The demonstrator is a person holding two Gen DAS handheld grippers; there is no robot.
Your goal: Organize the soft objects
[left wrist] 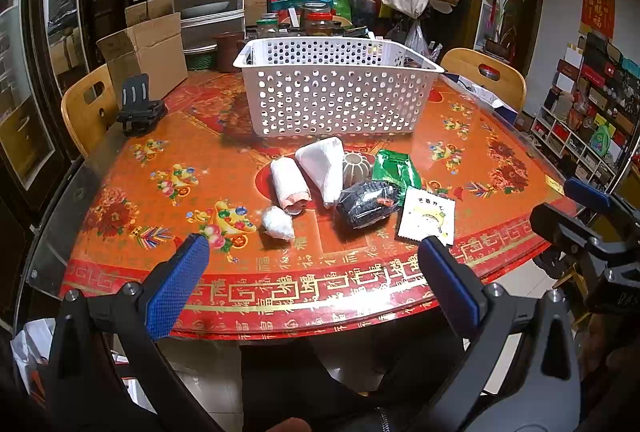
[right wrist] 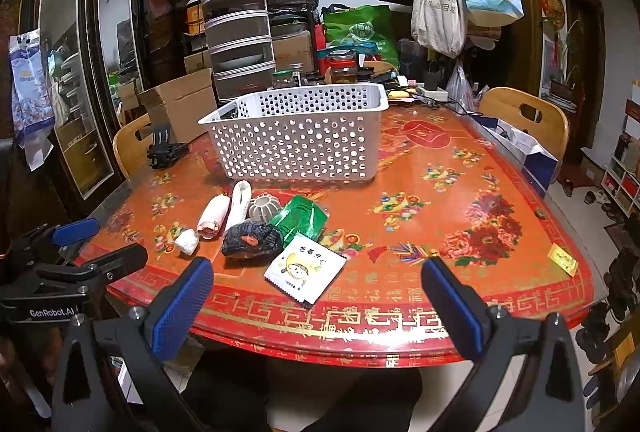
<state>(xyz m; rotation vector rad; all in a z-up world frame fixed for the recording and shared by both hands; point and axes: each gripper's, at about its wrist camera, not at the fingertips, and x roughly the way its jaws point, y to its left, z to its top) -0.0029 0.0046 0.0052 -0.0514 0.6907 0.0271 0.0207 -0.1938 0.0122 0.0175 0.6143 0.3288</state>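
From the left wrist, the left claw (left wrist: 312, 256) is wide and holds nothing, near the front edge of the red surface (left wrist: 120, 192). The soft things lie in a bunch in front of the white basket (left wrist: 332, 88): a pink roll (left wrist: 289, 182), a white folded cloth (left wrist: 325, 164), a little white ball (left wrist: 277, 222) and a dark knit thing (left wrist: 368, 202). From the right wrist, the right claw (right wrist: 316, 272) is wide too, with a white packet (right wrist: 305, 270) just ahead. I think nothing is sorted yet, but the basket's inside is mostly hidden.
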